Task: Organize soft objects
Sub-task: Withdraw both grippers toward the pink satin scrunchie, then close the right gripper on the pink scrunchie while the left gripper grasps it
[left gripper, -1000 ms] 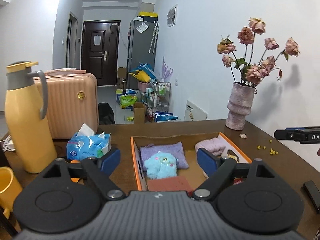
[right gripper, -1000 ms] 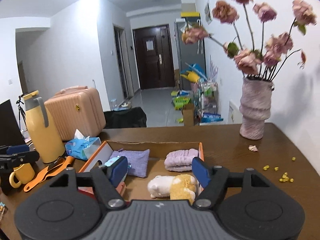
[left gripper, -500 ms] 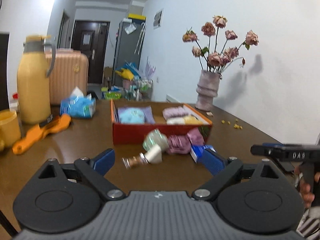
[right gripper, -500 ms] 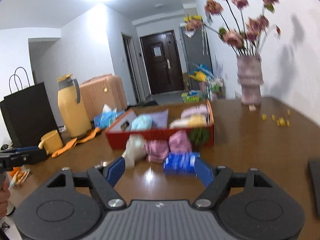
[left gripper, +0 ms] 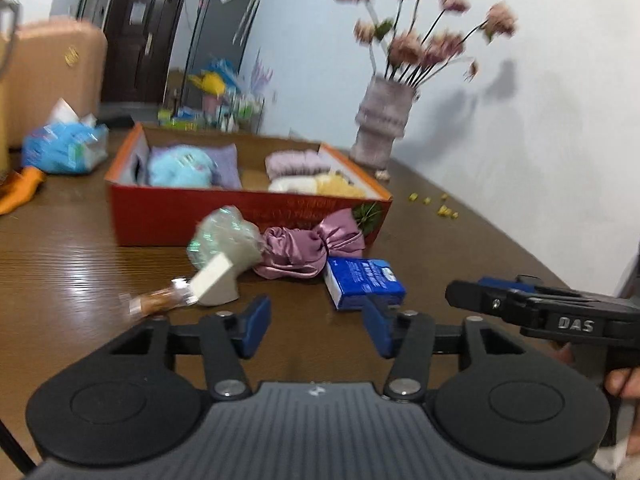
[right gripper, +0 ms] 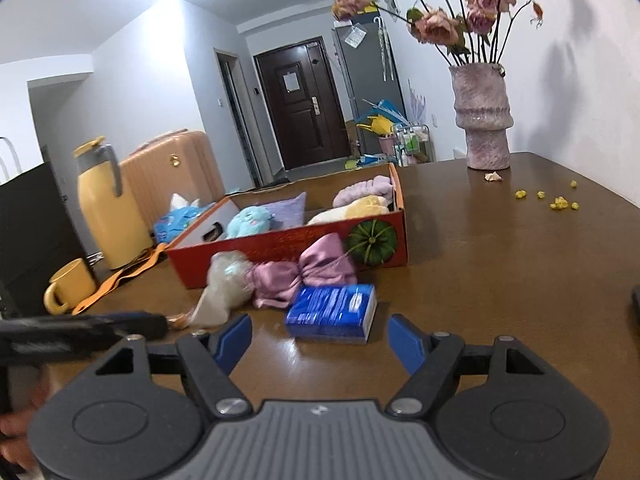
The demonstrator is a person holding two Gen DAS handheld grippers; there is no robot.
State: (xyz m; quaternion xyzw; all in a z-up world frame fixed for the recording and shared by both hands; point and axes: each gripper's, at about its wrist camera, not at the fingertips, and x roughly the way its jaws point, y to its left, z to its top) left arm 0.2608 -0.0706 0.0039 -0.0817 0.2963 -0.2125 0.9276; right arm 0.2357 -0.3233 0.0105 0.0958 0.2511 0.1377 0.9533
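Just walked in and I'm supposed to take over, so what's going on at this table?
A person holds two grippers over the table, sorting soft items into the red box. The left gripper and right gripper are both open and empty. A blue plush, a purple cloth and other soft things lie in the box. In front of it lie a pink satin bow, a mesh pouf and a blue packet.

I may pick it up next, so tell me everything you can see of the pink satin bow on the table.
The pink satin bow is shiny, gathered fabric, pinched at the middle into two puffed lobes. It lies on the brown table against the red box front, touching the mesh pouf and the blue packet. Neither gripper touches it.
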